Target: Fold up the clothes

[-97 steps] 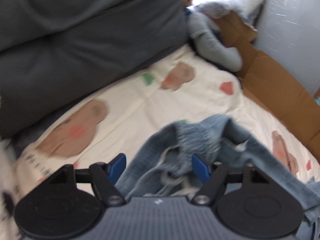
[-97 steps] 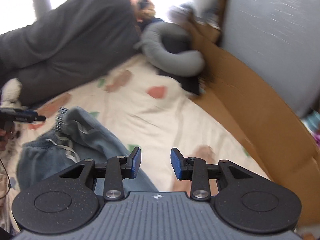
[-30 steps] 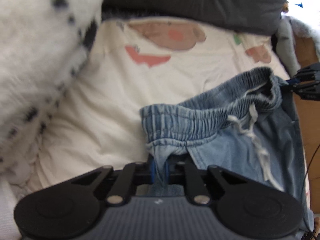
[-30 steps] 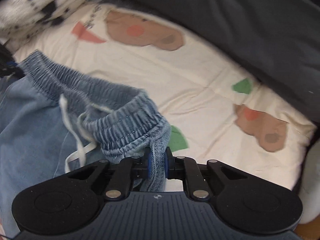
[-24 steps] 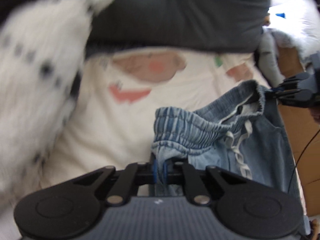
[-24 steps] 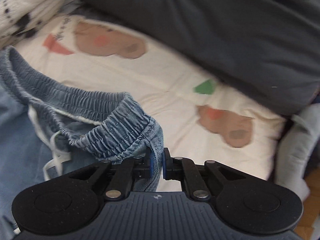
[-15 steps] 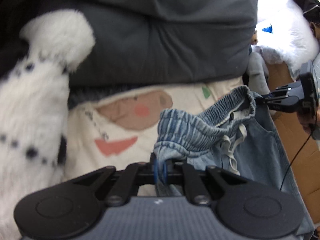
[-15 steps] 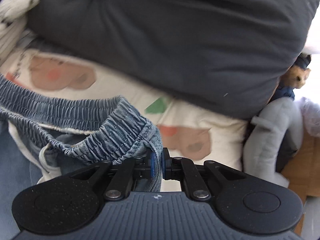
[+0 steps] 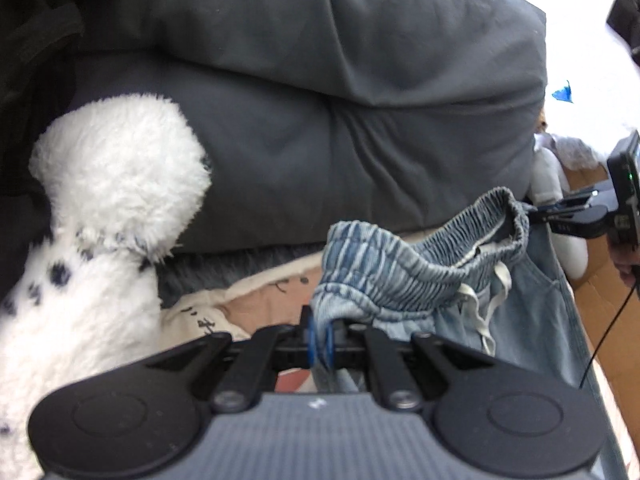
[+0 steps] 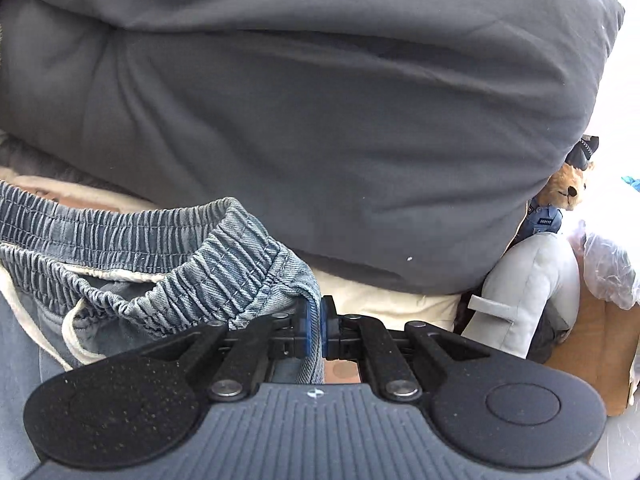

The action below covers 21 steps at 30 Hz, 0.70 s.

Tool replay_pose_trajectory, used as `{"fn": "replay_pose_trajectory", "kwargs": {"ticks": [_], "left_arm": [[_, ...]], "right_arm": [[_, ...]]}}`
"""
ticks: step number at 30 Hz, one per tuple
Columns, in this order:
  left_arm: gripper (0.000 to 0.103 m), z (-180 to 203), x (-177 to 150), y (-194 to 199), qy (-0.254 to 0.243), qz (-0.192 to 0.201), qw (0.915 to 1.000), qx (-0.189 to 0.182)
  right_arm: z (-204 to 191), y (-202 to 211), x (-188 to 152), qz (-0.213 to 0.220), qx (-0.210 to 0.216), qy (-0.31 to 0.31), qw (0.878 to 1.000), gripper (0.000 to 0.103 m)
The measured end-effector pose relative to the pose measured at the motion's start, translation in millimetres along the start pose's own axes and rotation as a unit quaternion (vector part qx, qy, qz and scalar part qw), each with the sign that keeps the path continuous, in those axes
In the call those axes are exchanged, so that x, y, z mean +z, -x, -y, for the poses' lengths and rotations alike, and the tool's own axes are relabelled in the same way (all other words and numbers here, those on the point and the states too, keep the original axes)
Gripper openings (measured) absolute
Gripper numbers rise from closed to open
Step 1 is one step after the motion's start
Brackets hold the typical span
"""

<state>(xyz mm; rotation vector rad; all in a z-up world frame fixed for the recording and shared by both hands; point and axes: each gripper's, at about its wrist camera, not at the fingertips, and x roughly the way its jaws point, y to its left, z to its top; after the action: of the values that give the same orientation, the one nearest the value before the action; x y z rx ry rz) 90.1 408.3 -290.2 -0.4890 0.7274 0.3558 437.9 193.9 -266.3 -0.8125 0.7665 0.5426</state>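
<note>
At far left lies a white fleece garment with dark spots (image 9: 100, 208), below a grey duvet (image 9: 340, 100). The left gripper (image 9: 320, 340) has its fingers pinched tight on one end of the denim trousers' (image 9: 400, 264) elastic waistband. The waistband hangs stretched above the patterned bedsheet (image 9: 256, 300), across to the right gripper (image 10: 314, 330), whose fingers clamp the other end.

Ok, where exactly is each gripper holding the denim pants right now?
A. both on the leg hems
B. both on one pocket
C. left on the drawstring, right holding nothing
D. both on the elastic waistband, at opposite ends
D: the left gripper and the right gripper each have their jaws closed on an end of the denim pants' elastic waistband.
</note>
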Motion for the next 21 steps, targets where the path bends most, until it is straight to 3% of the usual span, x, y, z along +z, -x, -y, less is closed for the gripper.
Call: {"fn": "replay_pose_trajectory", "kwargs": {"ticks": [7,11,14,18,21], "left_arm": [[0.006,-5,-5,-32,0.006,-0.031,0.9991,0.029],[0.006,-9,-10,-54,0.015,-0.054,0.9973,0.049],[0.008,-13,-13,-71,0.021,-0.071,0.9953,0.064],[0.019,-15,-17,-84,0.026,-0.085,0.9928,0.081],[0.023,-11,-20,-71,0.024,-0.072,0.9933,0.088]], "right_arm": [[-3,-18,10,-0.005,-0.004,-0.010,1.000,0.002],[-8,-39,8,-0.020,0.037,-0.046,0.998,0.004],[-12,-52,0,-0.030,0.052,-0.070,0.996,0.018],[-8,-41,-12,-0.005,0.042,-0.092,0.995,0.037],[-8,-33,-23,0.011,0.056,-0.087,0.995,0.038]]}}
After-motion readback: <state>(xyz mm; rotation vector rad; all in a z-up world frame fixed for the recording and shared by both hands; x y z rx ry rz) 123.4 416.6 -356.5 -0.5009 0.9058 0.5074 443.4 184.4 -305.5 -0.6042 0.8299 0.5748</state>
